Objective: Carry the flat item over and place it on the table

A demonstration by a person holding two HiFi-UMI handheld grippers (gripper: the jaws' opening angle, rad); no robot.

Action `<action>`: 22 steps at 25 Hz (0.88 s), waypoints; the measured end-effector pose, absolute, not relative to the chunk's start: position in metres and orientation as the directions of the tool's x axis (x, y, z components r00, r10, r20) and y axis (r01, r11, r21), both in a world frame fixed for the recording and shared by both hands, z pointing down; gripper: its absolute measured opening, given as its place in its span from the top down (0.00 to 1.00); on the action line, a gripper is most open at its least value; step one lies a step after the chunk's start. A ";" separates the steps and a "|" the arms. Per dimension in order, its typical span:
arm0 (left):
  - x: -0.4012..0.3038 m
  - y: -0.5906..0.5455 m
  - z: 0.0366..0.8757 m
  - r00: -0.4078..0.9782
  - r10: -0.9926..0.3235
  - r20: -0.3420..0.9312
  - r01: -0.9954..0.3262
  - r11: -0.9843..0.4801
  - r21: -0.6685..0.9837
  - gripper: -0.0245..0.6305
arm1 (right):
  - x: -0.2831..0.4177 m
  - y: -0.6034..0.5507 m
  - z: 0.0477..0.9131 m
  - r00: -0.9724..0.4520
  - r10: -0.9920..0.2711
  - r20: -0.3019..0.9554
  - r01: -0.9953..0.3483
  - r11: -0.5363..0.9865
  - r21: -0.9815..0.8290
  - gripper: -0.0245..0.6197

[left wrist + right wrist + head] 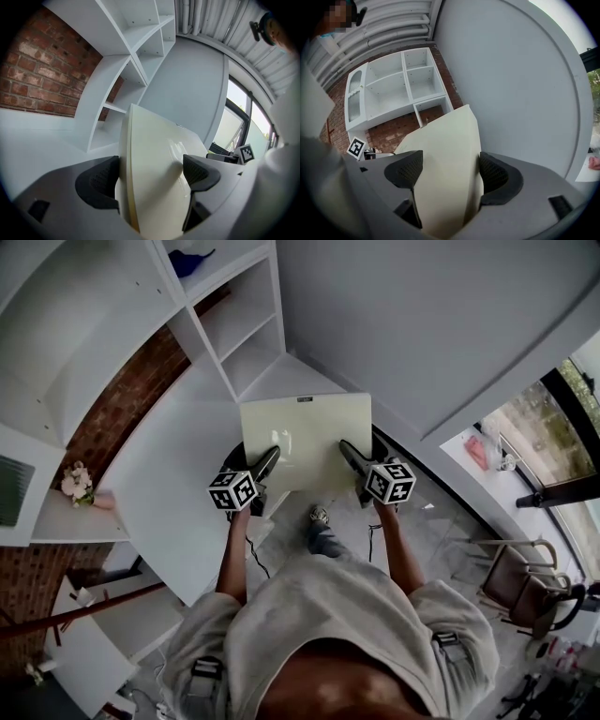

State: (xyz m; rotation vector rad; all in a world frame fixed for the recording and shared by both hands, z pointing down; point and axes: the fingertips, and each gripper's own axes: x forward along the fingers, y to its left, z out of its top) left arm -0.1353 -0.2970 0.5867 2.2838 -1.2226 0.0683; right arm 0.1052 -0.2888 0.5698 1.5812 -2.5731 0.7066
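A flat cream-coloured board (305, 437) is held level in the air between both grippers, over the near corner of the white table (169, 465). My left gripper (270, 457) is shut on the board's near left edge, and the board (154, 164) fills the gap between its black pads (101, 180). At the near right edge my right gripper (349, 454) is shut on the same board (445, 164), pinched between both pads (497, 176).
White shelving (234, 306) stands behind the table against a brick wall (131, 395). A grey partition wall (441, 324) rises to the right. A small flower bunch (75, 482) lies on a left shelf. Chairs (525, 582) stand at the right on the floor.
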 end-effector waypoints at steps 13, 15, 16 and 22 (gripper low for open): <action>-0.107 -0.402 0.583 0.556 -0.773 0.305 -0.804 -0.408 0.432 0.30 | 0.134 -0.402 0.569 -0.511 -0.818 0.265 -0.835 0.400 -0.377 0.35; -0.103 -0.414 0.584 0.551 -0.775 0.308 -0.808 -0.403 0.431 0.30 | 0.138 -0.416 0.571 -0.516 -0.815 0.264 -0.832 0.404 -0.380 0.35; -0.101 -0.420 0.585 0.549 -0.777 0.310 -0.809 -0.401 0.429 0.30 | 0.140 -0.422 0.572 -0.518 -0.814 0.263 -0.830 0.405 -0.383 0.35; -0.095 -0.446 0.585 0.529 -0.789 0.311 -0.821 -0.384 0.423 0.30 | 0.147 -0.454 0.576 -0.536 -0.803 0.260 -0.819 0.420 -0.392 0.35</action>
